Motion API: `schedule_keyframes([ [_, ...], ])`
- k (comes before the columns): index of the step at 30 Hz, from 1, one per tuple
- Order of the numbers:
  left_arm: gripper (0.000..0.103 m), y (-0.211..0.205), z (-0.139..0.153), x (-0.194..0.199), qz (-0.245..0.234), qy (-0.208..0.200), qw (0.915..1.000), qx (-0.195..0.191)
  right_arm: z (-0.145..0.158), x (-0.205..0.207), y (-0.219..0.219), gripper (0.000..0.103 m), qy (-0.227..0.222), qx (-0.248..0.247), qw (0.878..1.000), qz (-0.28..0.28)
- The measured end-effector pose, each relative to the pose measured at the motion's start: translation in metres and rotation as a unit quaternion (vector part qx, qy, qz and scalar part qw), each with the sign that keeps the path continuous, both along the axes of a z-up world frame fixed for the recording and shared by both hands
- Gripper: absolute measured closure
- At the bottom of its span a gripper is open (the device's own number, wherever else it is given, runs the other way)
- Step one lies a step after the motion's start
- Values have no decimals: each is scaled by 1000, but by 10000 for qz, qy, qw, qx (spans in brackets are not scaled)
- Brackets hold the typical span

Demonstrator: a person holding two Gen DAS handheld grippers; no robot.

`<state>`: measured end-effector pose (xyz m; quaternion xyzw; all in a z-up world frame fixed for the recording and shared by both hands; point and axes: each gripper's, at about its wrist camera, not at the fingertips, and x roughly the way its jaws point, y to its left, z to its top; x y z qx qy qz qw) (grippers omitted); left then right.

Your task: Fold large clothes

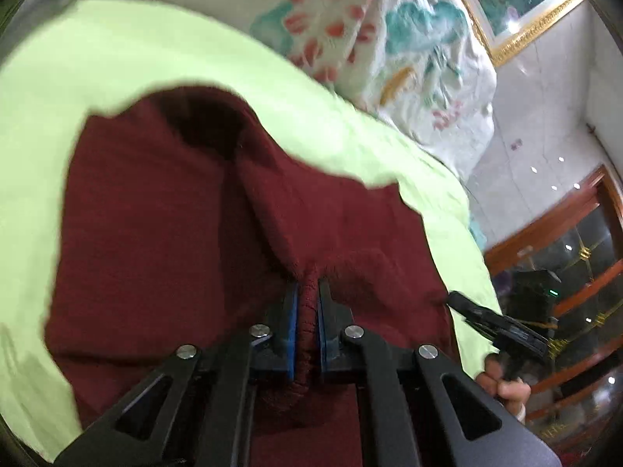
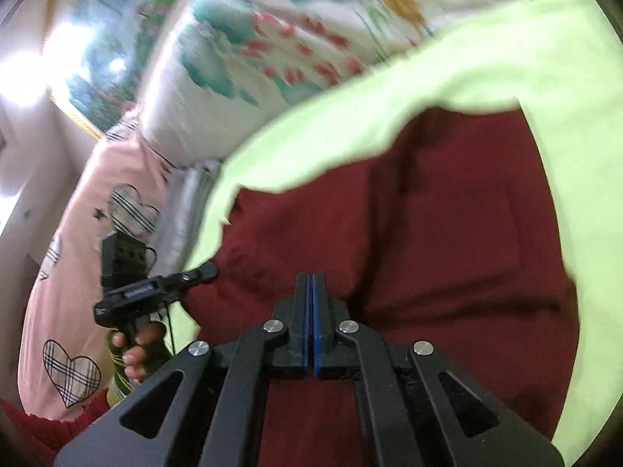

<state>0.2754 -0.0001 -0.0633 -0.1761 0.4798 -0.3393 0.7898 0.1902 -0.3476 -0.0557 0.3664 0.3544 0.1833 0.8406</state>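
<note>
A dark red knit garment (image 1: 163,210) lies spread on a light green sheet (image 1: 136,50). My left gripper (image 1: 308,292) is shut on a bunched ridge of the garment, which shows between its blue pads (image 1: 293,323). In the right wrist view the garment (image 2: 447,210) fills the middle, and my right gripper (image 2: 311,278) has its pads pressed together over the cloth. In the left wrist view the right gripper (image 1: 453,297) meets a drawn-out corner of the garment's edge. The left gripper (image 2: 206,272) touches the garment's other edge.
A white quilt with a floral print (image 1: 389,46) is heaped behind the sheet. A pink cover with plaid hearts (image 2: 74,369) lies at the left. A gold-framed picture (image 1: 525,4) hangs on the wall. A wooden cabinet with glass (image 1: 576,241) stands at the right. A person's hand (image 2: 136,346) holds each grip.
</note>
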Motion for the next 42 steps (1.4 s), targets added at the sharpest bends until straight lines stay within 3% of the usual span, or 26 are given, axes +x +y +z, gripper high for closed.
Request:
schedule_keyframes([
  [2, 86, -6, -6, -6, -130, 70, 9999, 32, -16, -3, 1, 100, 278, 157, 9995, 43],
  [5, 63, -5, -13, -9, -118, 187, 9998, 23, -27, -7, 2, 91, 463, 470, 9978, -13],
  [6, 55, -3, -13, -9, -103, 207, 9997, 21, -28, -6, 5, 74, 511, 487, 9975, -11],
  [7, 55, -2, -10, -7, -54, 200, 9998, 23, -27, -5, 7, 55, 498, 489, 9976, -5],
  [9, 51, 4, -4, -4, -15, 144, 9999, -15, -24, -4, 11, 48, 403, 527, 9978, 3],
  [12, 41, 17, 1, 4, 104, 180, 9997, -153, -24, 3, 18, 48, 456, 627, 9970, 64],
  [15, 41, 25, -4, 14, 207, 379, 9987, -271, -35, 13, 33, 48, 752, 705, 9946, 151],
  [17, 41, 21, -12, 22, 222, 589, 9978, -229, -40, 18, 48, 61, 845, 752, 9931, 316],
  [19, 41, 16, -20, 27, 177, 748, 9969, -194, -40, 20, 59, 94, 863, 619, 9934, 424],
  [22, 53, 3, -25, 32, 36, 821, 9966, -100, -30, 20, 60, 99, 669, 378, 9963, 372],
  [24, 92, -4, -25, 32, -79, 766, 9970, 14, -19, 15, 54, 99, 456, 312, 9979, 333],
  [27, 92, -11, -17, 32, -156, 591, 9981, 54, -2, 9, 41, 99, 176, 127, 9992, 324],
  [32, 100, 2, 7, 37, -80, 343, 9985, -413, 20, -1, 16, 100, -295, -12, 9993, 237],
  [39, 100, -10, 4, 35, -244, 342, 9991, -34, 5, -3, 6, 100, -111, 188, 9997, 58],
  [42, 101, -8, 6, 33, -74, 192, 9998, 36, 2, -7, 2, 100, -82, 250, 9996, 28],
])
